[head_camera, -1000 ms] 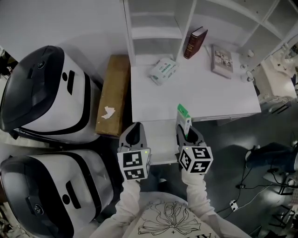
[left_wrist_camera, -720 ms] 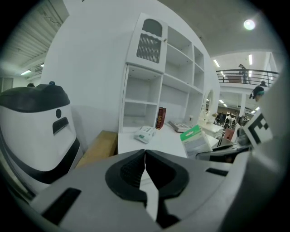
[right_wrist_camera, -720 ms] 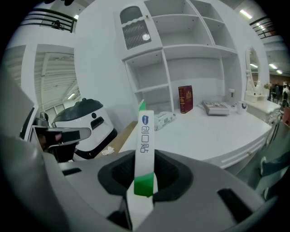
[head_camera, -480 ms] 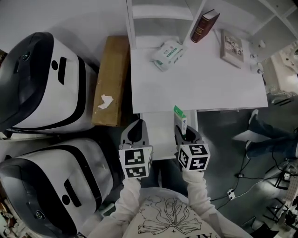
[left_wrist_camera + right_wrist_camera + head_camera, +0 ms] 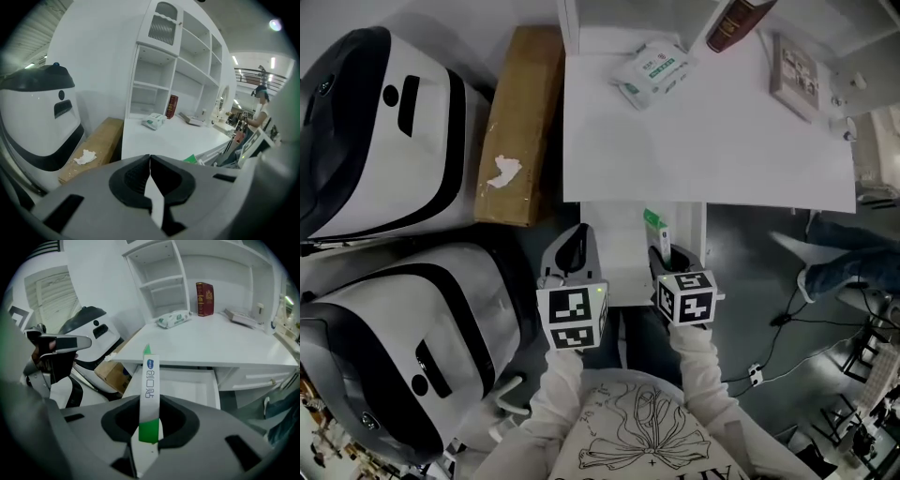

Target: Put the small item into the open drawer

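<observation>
While the right gripper (image 5: pixel 151 426) clamps the slim green-and-white box (image 5: pixel 150 380) over the open drawer (image 5: pixel 190 389) near its right wall | left gripper (image 5: pixel 150 171) clenched, empty, at the drawer's left edge

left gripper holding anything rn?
No, the left gripper view shows the left gripper with jaws shut together and nothing between them; the small box is in the right gripper.

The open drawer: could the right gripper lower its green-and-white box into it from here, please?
Probably yes: the drawer stands open just ahead of the right gripper and its box, with nothing in between.
</observation>
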Tool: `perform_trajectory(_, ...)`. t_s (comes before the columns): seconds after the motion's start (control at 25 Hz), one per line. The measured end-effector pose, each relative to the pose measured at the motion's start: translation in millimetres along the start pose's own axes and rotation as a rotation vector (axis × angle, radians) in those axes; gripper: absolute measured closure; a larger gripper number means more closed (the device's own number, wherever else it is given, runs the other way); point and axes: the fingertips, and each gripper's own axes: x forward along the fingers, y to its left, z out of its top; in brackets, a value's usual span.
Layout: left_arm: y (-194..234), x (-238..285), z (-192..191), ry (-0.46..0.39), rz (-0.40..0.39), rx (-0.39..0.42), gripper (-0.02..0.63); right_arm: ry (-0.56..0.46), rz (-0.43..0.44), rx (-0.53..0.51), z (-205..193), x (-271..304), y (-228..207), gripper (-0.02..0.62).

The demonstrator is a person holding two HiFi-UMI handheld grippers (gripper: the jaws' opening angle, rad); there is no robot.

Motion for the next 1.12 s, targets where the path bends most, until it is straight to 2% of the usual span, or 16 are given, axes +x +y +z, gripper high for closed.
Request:
perform_trajectory(0.68,5.2,17.8,-31.8,0.075,0.046,-0.023,0.600,0.325,-0.037,0.005,-51.6,106.8,-44.0,0.506)
perform_trajectory(1.12,25.2,26.1,-47.8,0.113,0.072,-0.052,0.600,0.369,-0.072,-0.010,-58.7,150.1,-55.6,0.505)
